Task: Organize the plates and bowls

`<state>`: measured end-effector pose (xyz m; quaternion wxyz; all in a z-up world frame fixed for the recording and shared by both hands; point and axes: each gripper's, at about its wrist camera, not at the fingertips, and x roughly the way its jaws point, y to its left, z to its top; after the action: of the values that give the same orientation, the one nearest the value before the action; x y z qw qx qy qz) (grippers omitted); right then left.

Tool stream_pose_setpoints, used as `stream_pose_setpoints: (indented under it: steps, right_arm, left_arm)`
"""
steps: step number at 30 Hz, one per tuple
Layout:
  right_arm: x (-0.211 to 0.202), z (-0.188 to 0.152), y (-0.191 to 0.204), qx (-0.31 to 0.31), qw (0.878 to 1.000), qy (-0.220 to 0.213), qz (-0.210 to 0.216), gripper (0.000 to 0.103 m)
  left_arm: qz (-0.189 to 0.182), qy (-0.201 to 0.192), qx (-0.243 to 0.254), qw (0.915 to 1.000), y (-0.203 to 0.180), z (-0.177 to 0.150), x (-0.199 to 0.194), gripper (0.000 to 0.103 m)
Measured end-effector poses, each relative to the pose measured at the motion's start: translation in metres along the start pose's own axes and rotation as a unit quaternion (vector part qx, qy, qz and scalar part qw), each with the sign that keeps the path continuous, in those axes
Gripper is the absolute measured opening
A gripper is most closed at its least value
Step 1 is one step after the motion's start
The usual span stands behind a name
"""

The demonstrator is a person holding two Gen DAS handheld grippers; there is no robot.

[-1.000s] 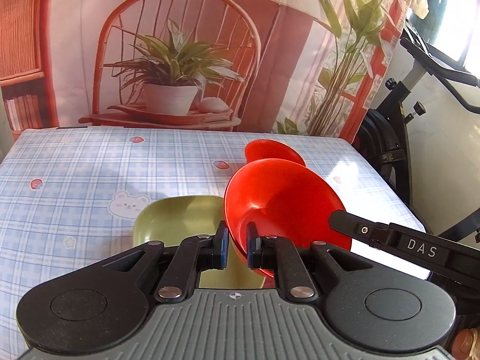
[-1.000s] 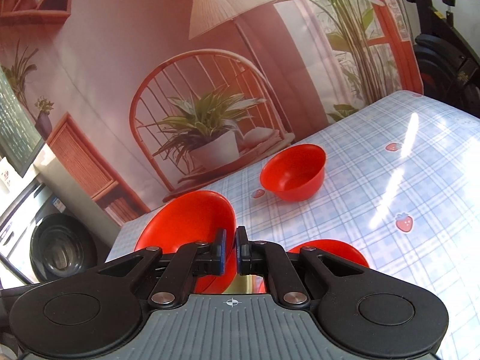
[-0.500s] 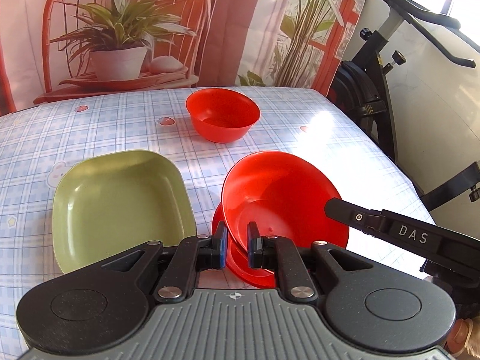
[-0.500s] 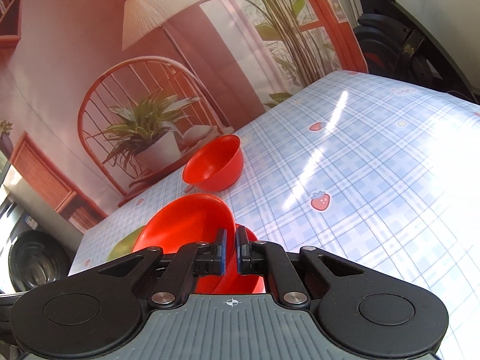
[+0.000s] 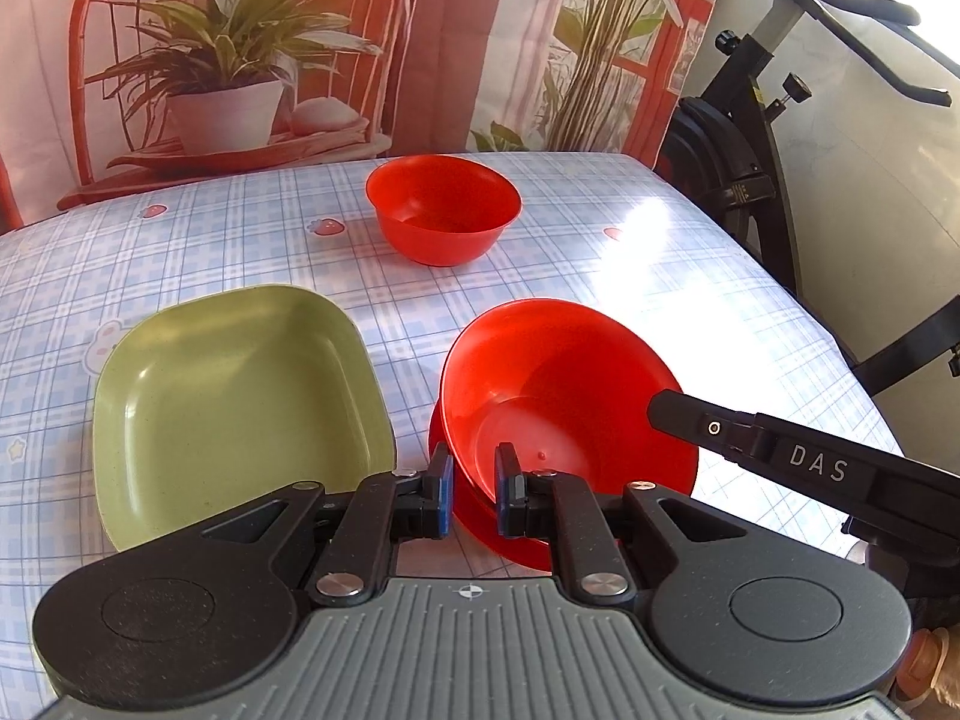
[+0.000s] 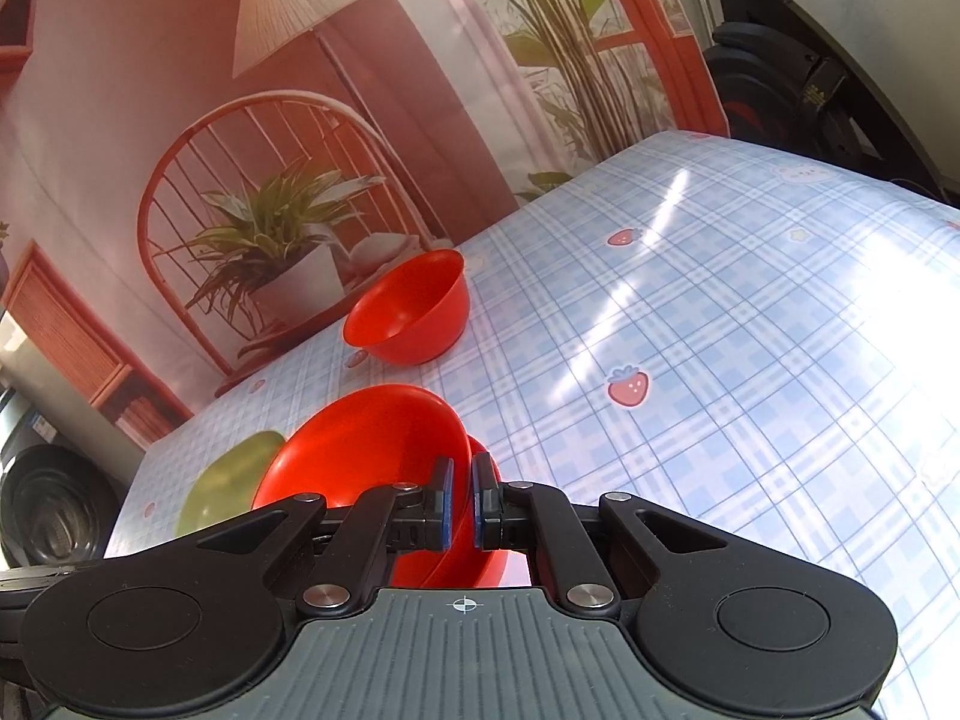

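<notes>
My left gripper (image 5: 472,495) is shut on the near rim of a red bowl (image 5: 564,384), which sits tilted on a red plate (image 5: 480,519) on the table. My right gripper (image 6: 461,504) is shut on the opposite rim of the same red bowl (image 6: 360,450); its finger shows in the left wrist view (image 5: 780,456). A second red bowl (image 5: 443,207) stands farther back, also in the right wrist view (image 6: 408,312). A green square plate (image 5: 234,402) lies to the left of the held bowl.
The table has a blue checked cloth (image 5: 690,276) with its right edge close to an exercise bike (image 5: 756,138). A printed backdrop (image 5: 240,48) hangs behind the table. A washing machine (image 6: 42,504) stands at the far left.
Both grippers have lowered the red bowl toward the table and onto the red plate. The views now look down more on the table, so the far bowl and green plate show fully.
</notes>
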<state>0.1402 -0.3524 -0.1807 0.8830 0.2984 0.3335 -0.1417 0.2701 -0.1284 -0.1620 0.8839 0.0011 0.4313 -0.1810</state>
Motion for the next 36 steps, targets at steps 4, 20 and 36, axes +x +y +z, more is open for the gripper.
stream_pose_setpoints:
  steps: [4, 20, 36]
  right_arm:
    - [0.000, 0.000, 0.000, 0.000, 1.000, 0.001, -0.002, 0.007]
    - [0.002, -0.001, -0.001, 0.000, 1.000, 0.004, -0.010, 0.005]
    - [0.001, 0.002, 0.001, -0.008, 1.000, -0.004, -0.027, 0.005]
  left_arm:
    - [-0.003, 0.003, 0.003, 1.0000, 0.000, 0.000, 0.001, 0.015]
    - [-0.002, 0.007, 0.013, 0.9999, -0.001, -0.002, 0.002, 0.017]
    - [0.003, -0.018, 0.001, 0.9998, 0.010, 0.002, -0.009, 0.020]
